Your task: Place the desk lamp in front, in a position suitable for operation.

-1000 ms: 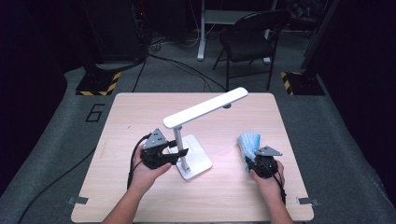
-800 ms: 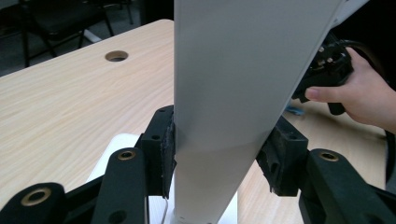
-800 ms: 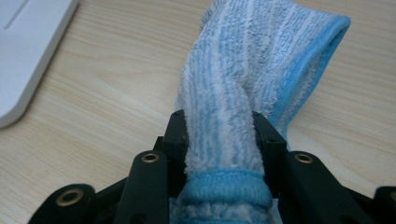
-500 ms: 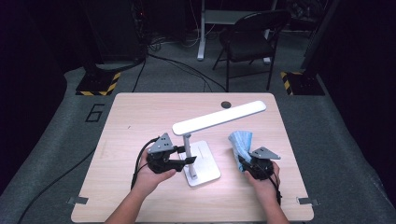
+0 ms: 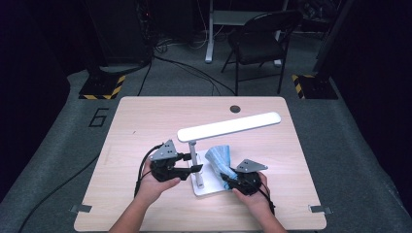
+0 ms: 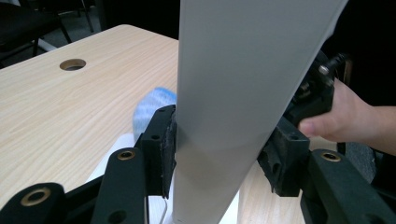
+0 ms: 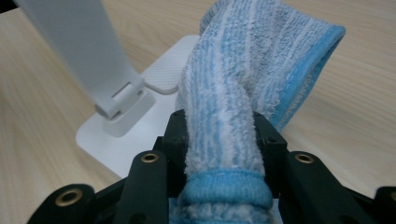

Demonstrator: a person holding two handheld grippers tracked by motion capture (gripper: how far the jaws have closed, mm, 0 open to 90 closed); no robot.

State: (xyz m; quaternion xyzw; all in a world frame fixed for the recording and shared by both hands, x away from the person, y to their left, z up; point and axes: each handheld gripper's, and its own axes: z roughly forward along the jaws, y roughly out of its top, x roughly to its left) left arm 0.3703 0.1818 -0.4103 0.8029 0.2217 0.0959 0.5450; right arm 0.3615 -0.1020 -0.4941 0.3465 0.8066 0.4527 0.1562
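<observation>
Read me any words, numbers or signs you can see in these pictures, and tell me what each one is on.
"6": a large dark number on the grey floor left of the table.
No words, brands or numbers can be read on the lamp, the cloth or either claw.
</observation>
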